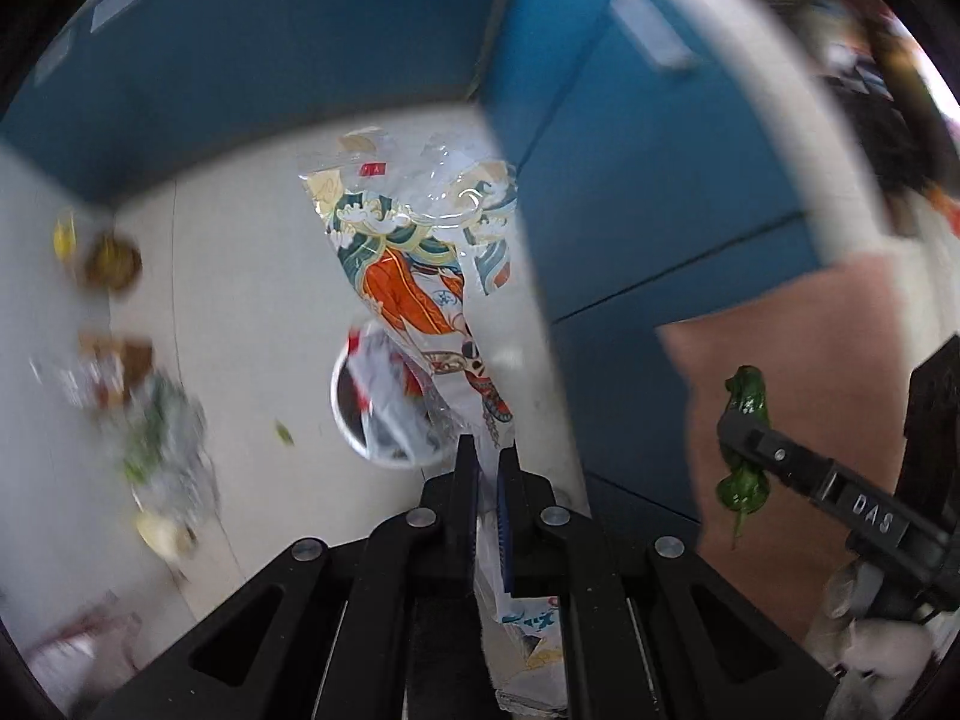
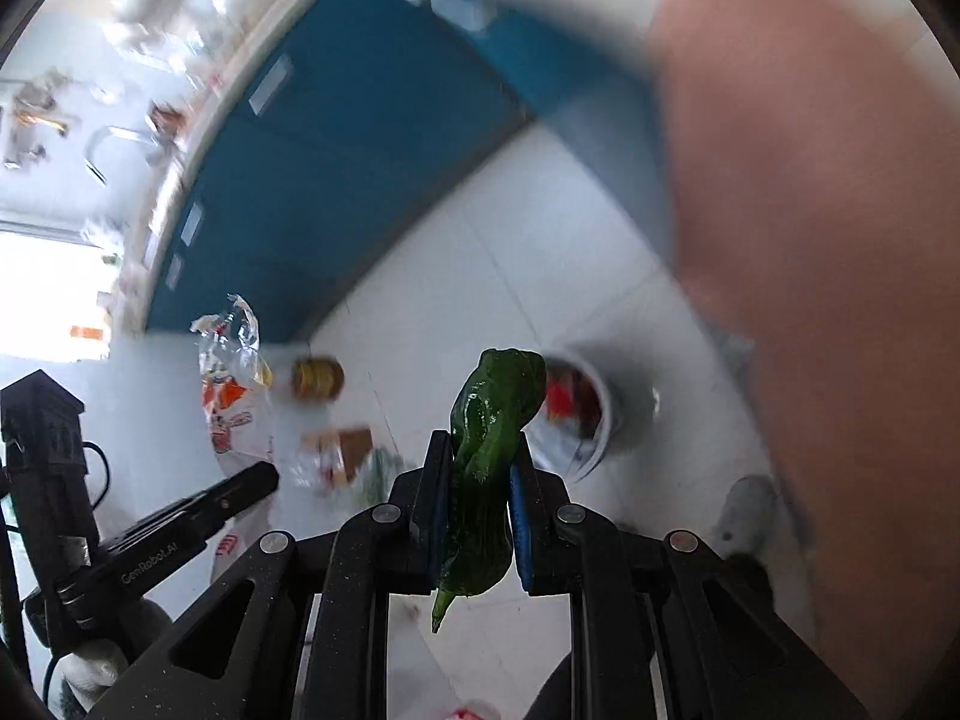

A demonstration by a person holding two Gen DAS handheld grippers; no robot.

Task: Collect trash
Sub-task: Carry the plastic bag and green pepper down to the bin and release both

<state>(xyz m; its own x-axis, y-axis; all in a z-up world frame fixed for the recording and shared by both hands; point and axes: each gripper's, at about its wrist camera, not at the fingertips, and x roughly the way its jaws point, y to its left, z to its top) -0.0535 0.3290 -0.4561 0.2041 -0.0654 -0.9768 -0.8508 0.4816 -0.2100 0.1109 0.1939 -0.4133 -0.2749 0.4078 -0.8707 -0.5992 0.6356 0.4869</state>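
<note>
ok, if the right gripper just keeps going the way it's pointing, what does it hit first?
Probably the white bin on the floor. The right gripper, shut on a green pepper, points down toward it, with the bin just right of centre. Depth is unclear, so it could meet the bare floor tiles instead.

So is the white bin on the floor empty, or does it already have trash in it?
Not empty. The white bin already holds red and white wrappers; both views show them inside its rim.

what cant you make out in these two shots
- Left wrist: floor litter is motion-blurred; items unidentifiable.
- Left wrist: bin contents are hidden by the wrapper.
- Right wrist: bin is partly behind the pepper.
- Right wrist: counter items are blurred.
</note>
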